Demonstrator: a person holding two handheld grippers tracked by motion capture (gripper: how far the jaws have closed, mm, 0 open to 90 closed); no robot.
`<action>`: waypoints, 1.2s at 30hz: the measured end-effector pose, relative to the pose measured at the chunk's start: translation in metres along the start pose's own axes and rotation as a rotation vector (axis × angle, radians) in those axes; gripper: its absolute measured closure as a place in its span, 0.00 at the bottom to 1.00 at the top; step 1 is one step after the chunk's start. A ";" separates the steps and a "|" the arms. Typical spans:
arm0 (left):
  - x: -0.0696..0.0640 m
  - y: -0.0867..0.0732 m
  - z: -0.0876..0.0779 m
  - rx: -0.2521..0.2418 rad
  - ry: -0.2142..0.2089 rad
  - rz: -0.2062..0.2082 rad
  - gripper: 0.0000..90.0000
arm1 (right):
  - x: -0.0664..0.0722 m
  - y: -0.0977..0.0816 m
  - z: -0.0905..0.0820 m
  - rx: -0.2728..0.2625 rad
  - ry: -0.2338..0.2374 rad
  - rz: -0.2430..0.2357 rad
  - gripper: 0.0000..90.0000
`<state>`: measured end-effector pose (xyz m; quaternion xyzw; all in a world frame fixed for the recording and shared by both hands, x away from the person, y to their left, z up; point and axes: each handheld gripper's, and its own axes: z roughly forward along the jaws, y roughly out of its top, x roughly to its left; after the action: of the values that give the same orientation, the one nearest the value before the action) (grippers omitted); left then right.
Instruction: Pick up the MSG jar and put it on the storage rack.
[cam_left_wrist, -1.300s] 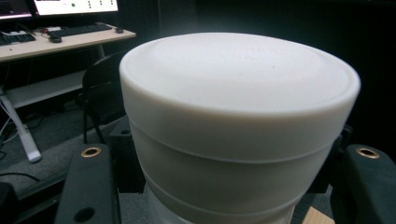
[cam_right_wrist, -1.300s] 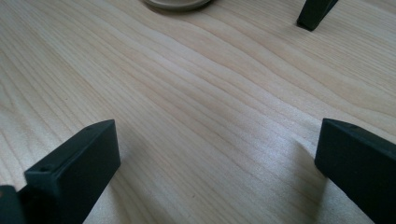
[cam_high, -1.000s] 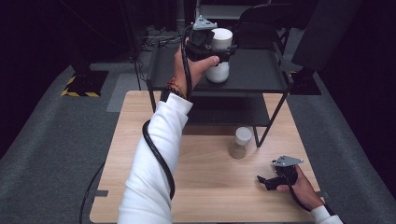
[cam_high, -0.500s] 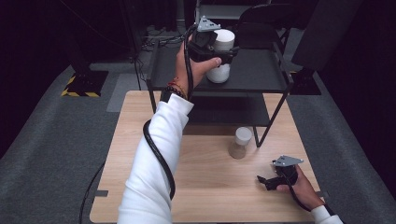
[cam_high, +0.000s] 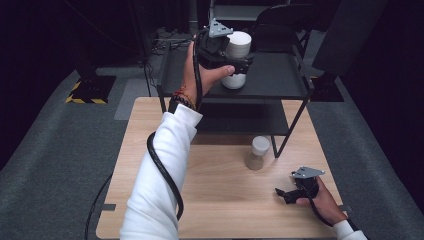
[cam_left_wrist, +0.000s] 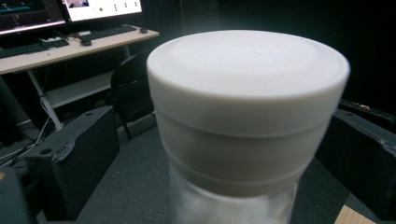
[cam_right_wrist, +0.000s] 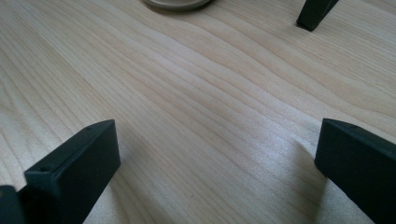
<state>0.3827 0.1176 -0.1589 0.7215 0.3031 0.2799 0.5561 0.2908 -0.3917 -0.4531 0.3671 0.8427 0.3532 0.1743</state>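
Observation:
A jar with a white lid (cam_high: 240, 45) stands on the black shelf (cam_high: 275, 82) beyond the table. My left gripper (cam_high: 244, 60) is around it at lid height. Its jaws have just been opening, and in the left gripper view the jar (cam_left_wrist: 247, 93) stands between the black fingers (cam_left_wrist: 70, 158), which are clear of its sides. A second, smaller white-lidded jar (cam_high: 258, 153) stands on the wooden table (cam_high: 215, 200). My right gripper (cam_high: 285, 195) rests low on the table at the right front, open, with bare wood between its fingers (cam_right_wrist: 74, 168).
The shelf stands on thin black legs (cam_high: 290, 125), one right next to the small jar. In the right gripper view, that jar's base (cam_right_wrist: 177, 3) and a shelf leg (cam_right_wrist: 315, 14) lie ahead. Dark chairs and a desk with monitors (cam_left_wrist: 70, 14) stand behind the shelf.
The left hand has stayed at the jar on the shelf, shifting only slightly. The right hand and the small jar have not moved.

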 end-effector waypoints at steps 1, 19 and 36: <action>-0.001 -0.002 -0.002 -0.009 0.005 0.002 0.00 | 0.000 0.000 0.000 0.000 0.000 0.000 0.00; -0.011 -0.043 -0.040 -0.043 -0.006 0.106 0.00 | 0.000 0.000 0.000 -0.001 0.000 0.000 0.00; -0.023 -0.098 -0.060 -0.070 0.010 0.191 0.01 | 0.000 0.000 0.000 0.001 0.001 0.000 0.00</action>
<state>0.3108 0.1575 -0.2424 0.7260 0.2256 0.3455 0.5502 0.2912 -0.3917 -0.4532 0.3670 0.8429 0.3530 0.1738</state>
